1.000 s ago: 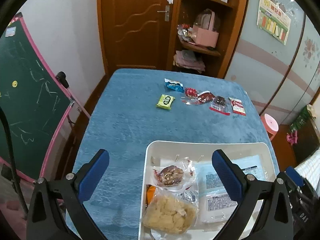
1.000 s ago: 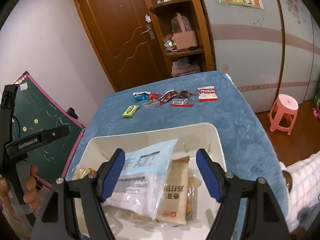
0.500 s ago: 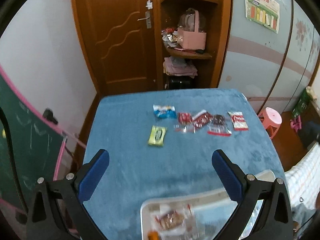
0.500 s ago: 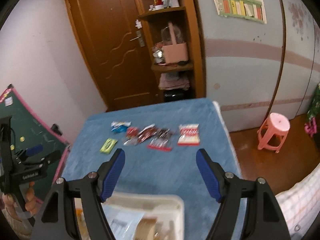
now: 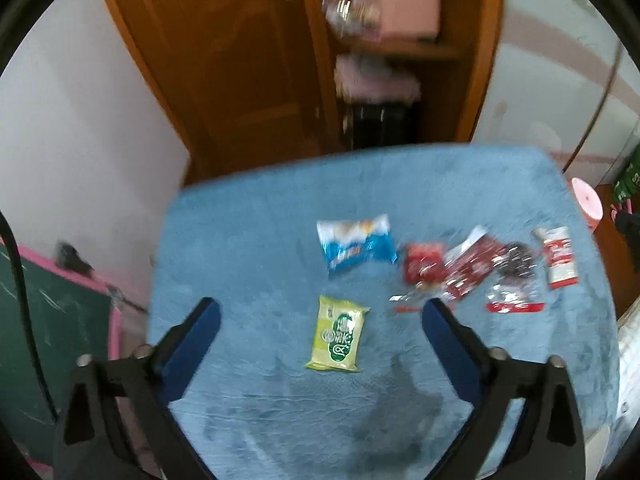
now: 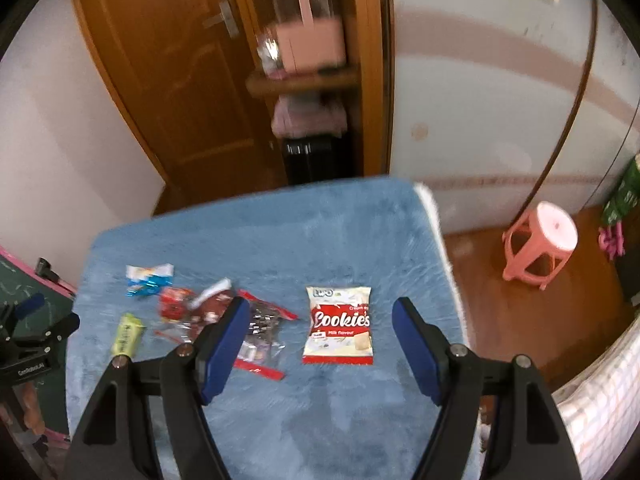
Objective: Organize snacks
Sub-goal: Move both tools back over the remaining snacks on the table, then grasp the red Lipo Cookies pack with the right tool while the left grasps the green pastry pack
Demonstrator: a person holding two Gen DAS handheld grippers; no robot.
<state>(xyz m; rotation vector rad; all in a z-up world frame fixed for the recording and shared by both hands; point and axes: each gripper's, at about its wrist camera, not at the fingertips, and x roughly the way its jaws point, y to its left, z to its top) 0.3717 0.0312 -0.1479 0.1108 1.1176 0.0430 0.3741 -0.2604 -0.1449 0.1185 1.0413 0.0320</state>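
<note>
Six snack packets lie loose on the blue counter (image 5: 248, 248); green packet (image 5: 338, 334) sits flat between the released, just-narrowing left tool (image 5: 320, 320); cookies packet (image 6: 339, 325) between the released right tool (image 6: 320, 332).

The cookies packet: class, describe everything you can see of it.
The cookies packet is a small sealed pouch of glossy film, white above, with a red band reading "Cookies" and "Milk flavour". It lies flat on the blue cloth, rightmost of the snacks, apart from them. The open right gripper frames it without touching.
</note>
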